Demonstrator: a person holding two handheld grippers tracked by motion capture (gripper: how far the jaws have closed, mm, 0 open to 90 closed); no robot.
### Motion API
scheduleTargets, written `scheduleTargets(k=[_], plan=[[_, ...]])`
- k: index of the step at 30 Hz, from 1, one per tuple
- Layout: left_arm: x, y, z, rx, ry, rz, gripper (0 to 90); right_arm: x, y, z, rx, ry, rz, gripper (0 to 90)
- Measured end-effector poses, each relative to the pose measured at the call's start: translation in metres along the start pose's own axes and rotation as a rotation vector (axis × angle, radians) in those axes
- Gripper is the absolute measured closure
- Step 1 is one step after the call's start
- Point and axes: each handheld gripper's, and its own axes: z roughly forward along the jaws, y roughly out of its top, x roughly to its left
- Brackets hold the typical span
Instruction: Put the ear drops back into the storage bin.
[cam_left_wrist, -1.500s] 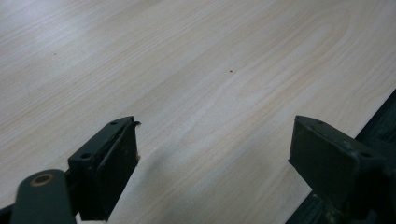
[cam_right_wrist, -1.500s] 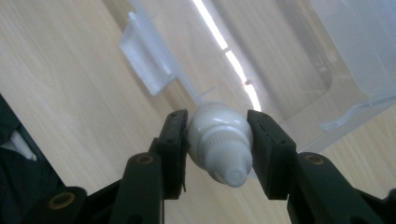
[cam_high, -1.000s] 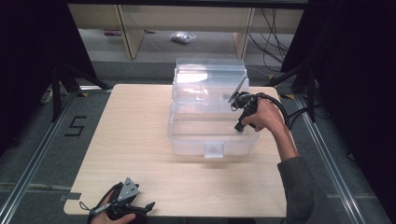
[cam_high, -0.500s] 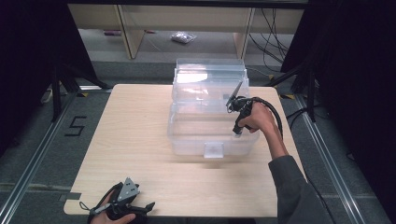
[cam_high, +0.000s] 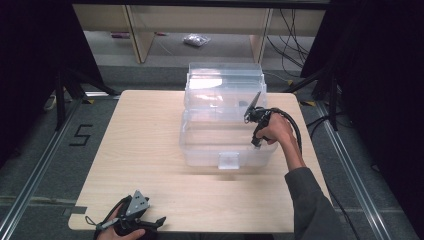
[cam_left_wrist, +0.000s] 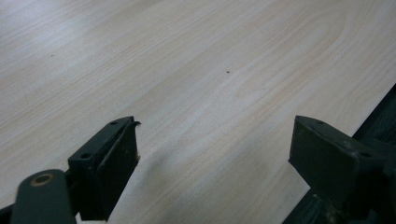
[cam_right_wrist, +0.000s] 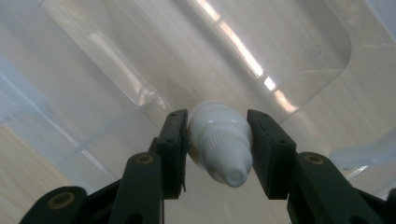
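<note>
- The right tool (cam_right_wrist: 217, 154) squeezes a small white bottle (cam_right_wrist: 219, 144) between its jaws, low inside the clear plastic box (cam_high: 200, 145).
- The left tool (cam_left_wrist: 215, 158) rests wide open on the tabletop (cam_high: 145, 150), holding nothing.

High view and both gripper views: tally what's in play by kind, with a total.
Clear plastic bin, lid open: 1
White bottle, clamped in the right gripper over the bin: 1
Grippers, counting the left gripper, open over the wooden table: 2
Total: 4
</note>
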Motion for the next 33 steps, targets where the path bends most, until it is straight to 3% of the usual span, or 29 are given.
scheduleTargets(k=[6,8,9,11,13,14,16,17,18,23,25,28,30,33], plan=[[0.0,0.0,0.0,0.001,-0.001,0.003,14.9,-0.004,-0.002,0.01,-0.011,0.013,-0.001,60.1],[0.0,0.0,-0.001,0.008,-0.008,0.01,14.9,-0.003,-0.001,0.012,0.002,0.02,0.024,60.1],[0.0,0.0,0.0,0.0,-0.001,0.0,14.9,-0.005,-0.001,0.014,-0.001,0.014,-0.006,60.1],[0.0,0.0,0.0,-0.001,0.0,0.0,14.9,-0.003,0.0,0.016,0.01,0.011,0.018,60.1],[0.0,0.0,0.0,-0.004,-0.004,-0.004,14.9,-0.006,0.0,0.019,-0.002,0.025,-0.005,60.1],[-0.001,0.0,0.0,-0.013,-0.01,-0.014,14.9,-0.004,0.0,0.019,0.01,0.021,0.019,60.1],[0.0,0.0,0.0,0.002,-0.001,0.005,14.9,-0.007,0.0,0.023,-0.004,0.019,-0.016,60.1],[0.0,0.0,0.0,0.0,-0.001,0.001,14.9,-0.004,0.0,0.024,0.005,0.029,0.028,60.1],[0.0,0.0,0.0,0.0,0.0,0.001,14.9,-0.005,-0.001,0.025,0.003,0.027,0.011,60.1],[0.0,0.0,0.0,0.0,0.0,0.001,14.9,-0.004,0.0,0.03,0.008,0.032,0.035,60.1],[0.0,0.0,0.0,-0.001,0.0,-0.001,14.9,-0.007,0.0,0.033,0.007,0.026,-0.007,60.1],[0.0,0.0,0.0,0.002,-0.001,0.005,14.9,-0.005,0.0,0.033,0.014,0.022,0.01,60.1],[0.0,0.0,0.0,0.002,-0.002,0.005,14.9,-0.005,0.001,0.034,0.015,0.018,-0.005,60.1],[0.0,0.0,0.0,-0.001,-0.001,0.001,14.9,-0.003,0.003,0.035,0.032,0.019,0.021,60.1]])
